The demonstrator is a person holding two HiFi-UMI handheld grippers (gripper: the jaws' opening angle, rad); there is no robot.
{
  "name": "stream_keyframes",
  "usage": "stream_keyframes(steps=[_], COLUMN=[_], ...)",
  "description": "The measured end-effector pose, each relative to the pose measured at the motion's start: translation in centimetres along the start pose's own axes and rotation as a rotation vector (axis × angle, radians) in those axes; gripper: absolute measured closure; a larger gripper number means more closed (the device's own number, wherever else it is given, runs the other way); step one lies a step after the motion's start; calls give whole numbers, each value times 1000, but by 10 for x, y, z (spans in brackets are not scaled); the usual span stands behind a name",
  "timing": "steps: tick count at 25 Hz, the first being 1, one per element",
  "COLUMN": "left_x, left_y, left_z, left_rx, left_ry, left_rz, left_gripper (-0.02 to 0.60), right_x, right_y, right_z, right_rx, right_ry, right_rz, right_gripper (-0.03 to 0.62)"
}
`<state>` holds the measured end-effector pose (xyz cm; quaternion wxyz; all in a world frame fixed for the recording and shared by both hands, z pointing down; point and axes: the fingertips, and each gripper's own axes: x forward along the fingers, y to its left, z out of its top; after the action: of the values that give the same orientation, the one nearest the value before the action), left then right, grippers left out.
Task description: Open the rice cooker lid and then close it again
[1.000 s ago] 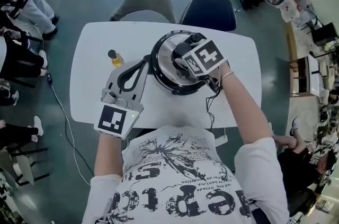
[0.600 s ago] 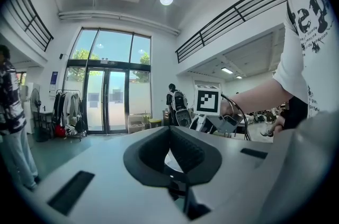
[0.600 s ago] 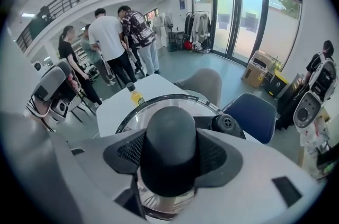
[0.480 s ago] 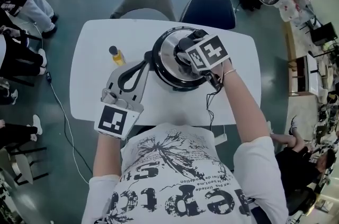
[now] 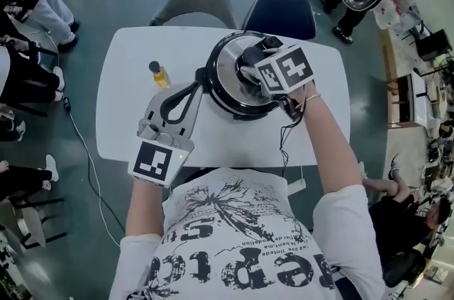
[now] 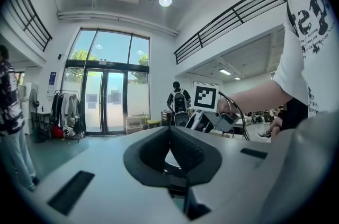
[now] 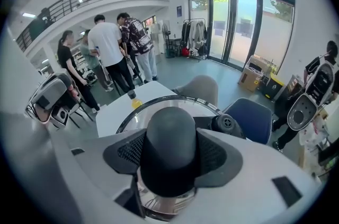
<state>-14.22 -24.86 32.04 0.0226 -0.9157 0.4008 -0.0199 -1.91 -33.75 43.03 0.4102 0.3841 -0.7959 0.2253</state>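
Yellowish bottle (image 5: 159, 75), perhaps oil, on table (image 5: 125, 123)

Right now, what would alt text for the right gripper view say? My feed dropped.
The right gripper is clamped on the black knob of the shiny cooker lid, seen from above. Beyond are a white table with a small yellow bottle, a grey chair, a blue chair and people standing.

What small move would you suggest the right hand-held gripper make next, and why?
Probably lift the lid a little, straight up: the right hand-held gripper is closed on the lid's black knob, the lid appears to sit on the rice cooker, and the left hand-held gripper rests shut beside it.
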Motion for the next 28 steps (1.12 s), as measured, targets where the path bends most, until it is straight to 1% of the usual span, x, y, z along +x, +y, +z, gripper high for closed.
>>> stream_keyframes(steps=[3, 6, 10, 13, 18, 21, 24, 28], left_x=[-1, 1, 6, 14, 27, 28, 31, 35], left_y=[-2, -10, -30, -61, -128, -169, -208, -247], left_z=[-2, -8, -10, -5, 2, 0, -2, -2], left_rx=[-16, -26, -42, -29, -26, -25, -14, -24], left_ry=[-1, 17, 24, 22, 3, 7, 16, 22], left_rz=[-18, -33, -25, -12, 69, 109, 130, 153], left_gripper=[568, 568, 568, 568, 568, 568, 568, 568], right_x=[-7, -17, -32, -51, -84, -100, -113, -128], right_y=[4, 6, 2, -7, -28, -36, -43, -52], right_z=[-6, -16, -32, -51, -108, -139, -164, -202], right_rx=[8, 17, 3, -20, -67, -88, -110, -126], right_ry=[-3, -10, -30, -54, -66, -76, -78, -57], right_rz=[-7, -6, -4, 15, 62, 86, 108, 138], right_gripper=[303, 303, 303, 303, 303, 303, 303, 303])
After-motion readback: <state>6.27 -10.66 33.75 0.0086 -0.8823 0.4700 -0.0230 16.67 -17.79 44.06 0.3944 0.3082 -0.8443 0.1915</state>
